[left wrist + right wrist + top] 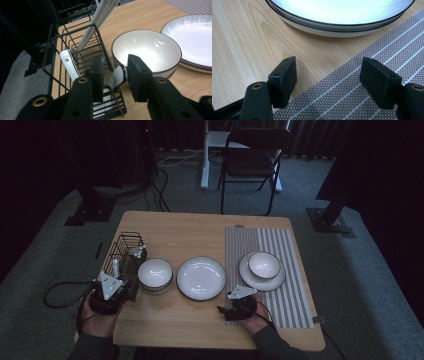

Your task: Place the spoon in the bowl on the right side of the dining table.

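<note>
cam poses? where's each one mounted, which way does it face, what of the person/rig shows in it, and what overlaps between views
High view: above the person's side, facing forward and down on the table; shows both forearms, left gripper, right gripper.
Left gripper view: on the left gripper, looking along its jaws at a white spoon between them in the wire basket.
Right gripper view: on the right gripper, jaws wide, over wood and striped mat.
Shared: the bowl beside the basket and the big plate show in the high view too.

Two bowls [155, 273] [264, 264], two plates [201, 277] [246, 272], one wire basket [126, 251] at centre left, one striped mat [290, 290] at right, and one chair [252, 157] at top stood there.
</note>
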